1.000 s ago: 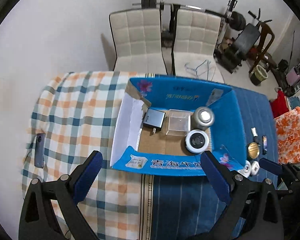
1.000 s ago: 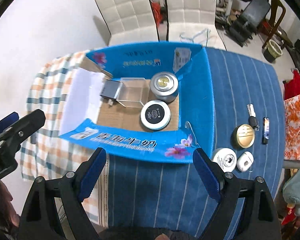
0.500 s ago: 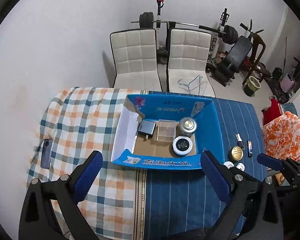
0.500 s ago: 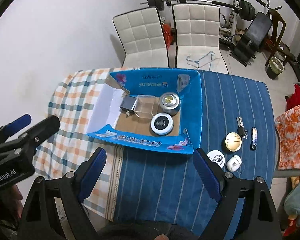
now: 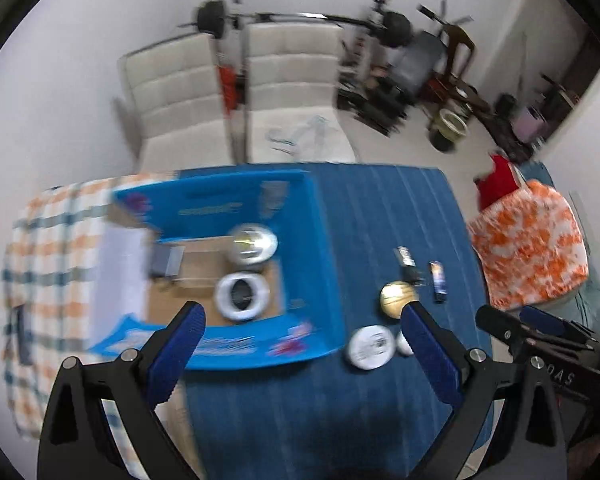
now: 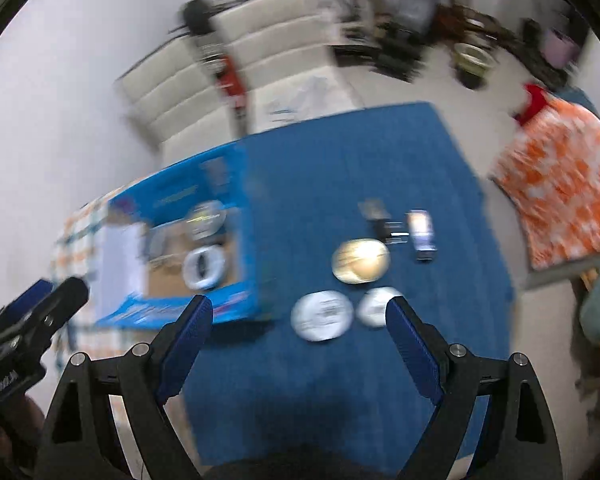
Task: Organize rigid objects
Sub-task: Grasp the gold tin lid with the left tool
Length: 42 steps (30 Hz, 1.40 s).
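Note:
A blue cardboard box [image 5: 316, 264] [image 6: 252, 248] sits open on the table. Inside are a silver tin [image 5: 252, 242], a white round jar with dark lid [image 5: 242, 296] and a grey block [image 5: 166, 262]. On the blue cloth to its right lie a gold round tin [image 5: 396, 300] [image 6: 360, 260], a white disc [image 5: 370, 348] [image 6: 322, 314], a small white piece [image 6: 376, 300], a key [image 6: 380, 218] and a small dark stick [image 6: 420, 236]. My left gripper [image 5: 300, 340] and right gripper [image 6: 296, 324] are both open, empty and held high above the table.
A checked cloth [image 5: 48, 248] covers the table's left part, with a phone [image 5: 22, 336] near its edge. Two white chairs [image 5: 236, 92] stand behind the table. Gym gear [image 5: 404, 48] and an orange-patterned cloth [image 5: 532, 240] are at the right. Both views are blurred.
Both cameras have swung right, so the box sits further left and the loose items on the blue cloth are nearer the middle. Both grippers stay open.

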Motion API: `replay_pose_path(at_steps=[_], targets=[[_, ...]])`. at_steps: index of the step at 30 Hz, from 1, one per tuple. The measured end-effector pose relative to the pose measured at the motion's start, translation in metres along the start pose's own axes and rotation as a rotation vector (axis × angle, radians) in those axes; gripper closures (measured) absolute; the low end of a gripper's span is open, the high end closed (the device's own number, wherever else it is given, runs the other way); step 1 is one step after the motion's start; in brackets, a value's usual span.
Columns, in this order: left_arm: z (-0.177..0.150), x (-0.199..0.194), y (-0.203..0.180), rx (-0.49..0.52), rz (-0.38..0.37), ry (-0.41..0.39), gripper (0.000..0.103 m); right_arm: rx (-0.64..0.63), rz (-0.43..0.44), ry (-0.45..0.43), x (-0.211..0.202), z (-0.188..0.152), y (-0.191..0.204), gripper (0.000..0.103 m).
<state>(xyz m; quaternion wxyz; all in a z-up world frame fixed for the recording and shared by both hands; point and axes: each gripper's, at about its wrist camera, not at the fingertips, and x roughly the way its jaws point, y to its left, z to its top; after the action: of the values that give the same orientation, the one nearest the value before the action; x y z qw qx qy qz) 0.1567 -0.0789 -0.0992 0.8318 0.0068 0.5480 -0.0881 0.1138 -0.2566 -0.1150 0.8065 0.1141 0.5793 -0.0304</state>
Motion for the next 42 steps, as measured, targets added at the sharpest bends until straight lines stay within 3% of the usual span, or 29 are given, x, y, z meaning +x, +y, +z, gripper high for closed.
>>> replay_pose_path(at_steps=[4,7,12,14,17,20,21,22,25,30,37,42], targets=[[0.015,0.067,-0.065,0.088,-0.045,0.09,0.003,0.086,-0.066,0.04,0.042,0.024,-0.067,0.013],[0.019,0.111,-0.098,0.137,-0.063,0.156,0.003,0.152,-0.08,0.099,0.082,0.037,-0.112,0.019],[0.012,0.187,-0.14,0.216,-0.052,0.314,0.005,0.176,-0.089,0.186,0.134,0.038,-0.147,0.021],[0.007,0.214,-0.149,0.261,-0.029,0.372,0.005,0.168,-0.128,0.21,0.151,0.032,-0.155,0.027],[-0.003,0.249,-0.153,0.294,-0.011,0.447,0.005,0.222,-0.117,0.255,0.176,0.02,-0.172,0.027],[-0.013,0.277,-0.157,0.312,0.001,0.511,0.021,0.259,-0.12,0.277,0.195,0.01,-0.185,0.027],[-0.016,0.284,-0.158,0.312,-0.015,0.533,0.035,0.268,-0.119,0.285,0.199,0.008,-0.188,0.027],[-0.018,0.288,-0.159,0.311,-0.026,0.545,0.04,0.275,-0.114,0.291,0.202,0.007,-0.19,0.027],[-0.022,0.284,-0.165,0.341,0.001,0.495,0.041,0.278,-0.118,0.291,0.207,0.005,-0.194,0.027],[-0.019,0.261,-0.158,0.295,-0.002,0.439,0.041,0.27,-0.097,0.284,0.201,0.004,-0.192,0.027],[-0.026,0.169,-0.131,0.228,-0.01,0.269,0.041,0.165,-0.037,0.279,0.176,-0.017,-0.164,0.027],[-0.051,0.12,-0.082,0.114,0.045,0.198,0.041,0.034,-0.001,0.274,0.163,-0.043,-0.13,0.027]])
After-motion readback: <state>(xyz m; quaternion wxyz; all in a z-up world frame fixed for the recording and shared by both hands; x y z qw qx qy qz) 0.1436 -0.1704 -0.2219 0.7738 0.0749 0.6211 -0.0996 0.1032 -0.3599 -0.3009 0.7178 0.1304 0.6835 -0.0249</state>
